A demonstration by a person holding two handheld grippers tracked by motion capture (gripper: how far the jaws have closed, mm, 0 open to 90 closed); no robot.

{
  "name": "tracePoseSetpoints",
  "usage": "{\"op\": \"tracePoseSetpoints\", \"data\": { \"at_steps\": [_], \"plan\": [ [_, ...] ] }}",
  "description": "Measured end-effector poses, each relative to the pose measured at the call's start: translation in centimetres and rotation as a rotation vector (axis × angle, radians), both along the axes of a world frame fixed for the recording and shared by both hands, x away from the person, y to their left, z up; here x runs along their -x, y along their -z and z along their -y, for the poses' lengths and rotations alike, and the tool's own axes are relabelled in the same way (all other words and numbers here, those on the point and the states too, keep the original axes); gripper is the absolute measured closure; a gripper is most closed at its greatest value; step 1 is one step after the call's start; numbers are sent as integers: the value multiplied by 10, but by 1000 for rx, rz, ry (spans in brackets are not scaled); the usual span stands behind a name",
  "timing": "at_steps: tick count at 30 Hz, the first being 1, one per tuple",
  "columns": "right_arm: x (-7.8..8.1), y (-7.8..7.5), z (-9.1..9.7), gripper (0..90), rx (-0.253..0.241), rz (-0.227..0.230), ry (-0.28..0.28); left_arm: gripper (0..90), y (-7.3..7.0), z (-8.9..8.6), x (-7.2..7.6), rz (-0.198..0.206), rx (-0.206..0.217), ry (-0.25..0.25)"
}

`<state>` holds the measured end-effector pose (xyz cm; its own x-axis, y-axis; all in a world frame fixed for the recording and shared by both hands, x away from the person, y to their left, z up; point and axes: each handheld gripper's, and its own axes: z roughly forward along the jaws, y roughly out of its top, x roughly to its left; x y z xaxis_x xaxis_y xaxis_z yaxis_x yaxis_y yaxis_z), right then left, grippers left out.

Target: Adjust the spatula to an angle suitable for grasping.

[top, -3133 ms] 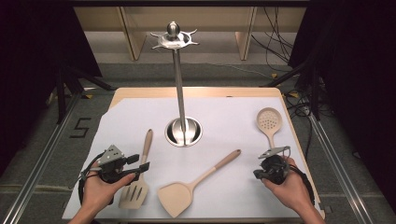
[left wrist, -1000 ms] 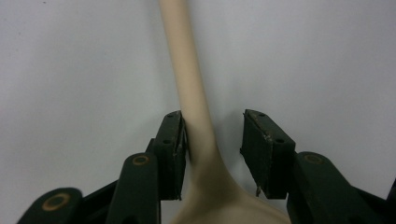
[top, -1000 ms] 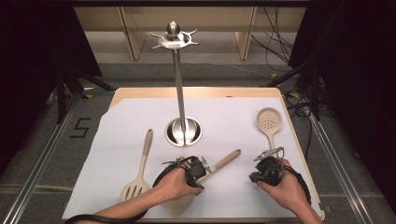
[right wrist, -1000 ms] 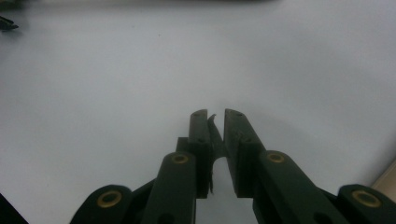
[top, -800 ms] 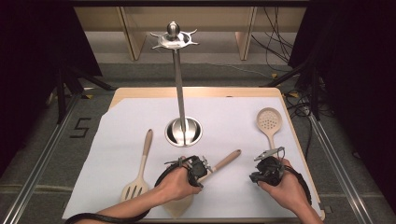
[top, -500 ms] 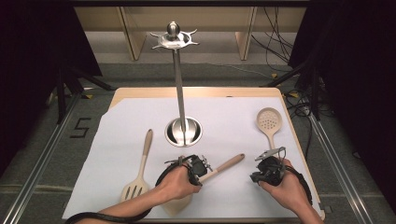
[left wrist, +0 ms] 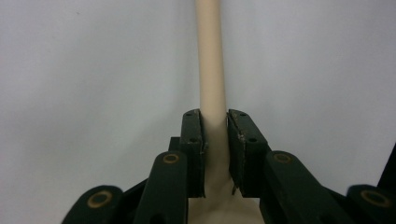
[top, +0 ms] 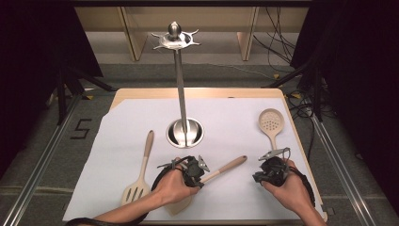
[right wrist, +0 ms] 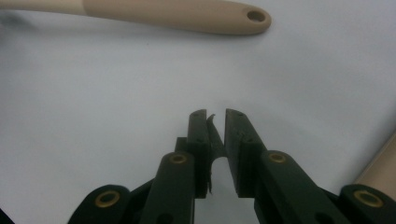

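Left gripper [left wrist: 215, 116]: jaws have just been closing and now clamp the neck of the solid wooden spatula [left wrist: 211, 70], one pad on each side of the handle just above where it widens into the blade. In the left gripper view the handle runs straight away from the jaws over the white sheet.

High view: left gripper [top: 201, 175] sits low at the near middle of the table, the person's left hand [top: 173, 184] wrapped round it. The spatula [top: 225, 167] lies slanted, handle end pointing up and to the right, blade tucked under the hand near the front edge of the white sheet [top: 226, 117].

Right gripper [right wrist: 215, 114]: jaws stand close together with a narrow gap, nothing held between them; tips hover over bare sheet. A handle with a hanging hole [right wrist: 187, 16] lies across the top of that view. In the high view the right gripper [top: 274, 155] is held in the right hand [top: 287, 186] at the near right, just below the handle of the perforated spoon [top: 271, 125].

Farther out: slotted turner [top: 141, 174] lies to the left, well apart from both grippers. Metal stand [top: 181, 94] rises from a round base at the sheet's middle, hook ring at its top.
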<state>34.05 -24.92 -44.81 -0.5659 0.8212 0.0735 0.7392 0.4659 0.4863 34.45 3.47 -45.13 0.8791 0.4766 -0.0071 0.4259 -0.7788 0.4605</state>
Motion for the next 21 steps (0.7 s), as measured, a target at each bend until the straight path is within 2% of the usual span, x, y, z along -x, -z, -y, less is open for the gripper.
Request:
{"op": "tracePoseSetpoints", "data": {
  "at_steps": [3, 4, 5, 6, 11, 14, 16, 19, 21],
  "plan": [
    [2, -3, -1, 800, -7, -19, 25, 760, -3, -4, 1, 10, 25, -7],
    [1, -2, 0, 795, -15, -6, 25, 760, -3, -4, 2, 13, 54, -25],
    [1, -3, 0, 791, -15, -2, 23, 761, -3, -4, 2, 8, 41, -25],
    [1, -2, 0, 788, -21, -4, 33, 760, -3, -6, 1, 8, 16, -4],
    [1, -1, 0, 787, -23, -9, 35, 760, 3, -5, 0, -16, 13, -5],
    [1, -1, 0, 785, -24, -10, 33, 759, 7, -4, -1, -32, -13, -8],
    [1, -1, 1, 781, -29, -10, 36, 758, 11, -2, -1, -57, -27, -12],
    [1, -1, 1, 781, -29, -10, 37, 757, 12, -3, -2, -51, -47, 2],
    [1, -1, 1, 781, -28, -9, 36, 756, 11, -2, -1, -57, -52, -7]
  ]
}}
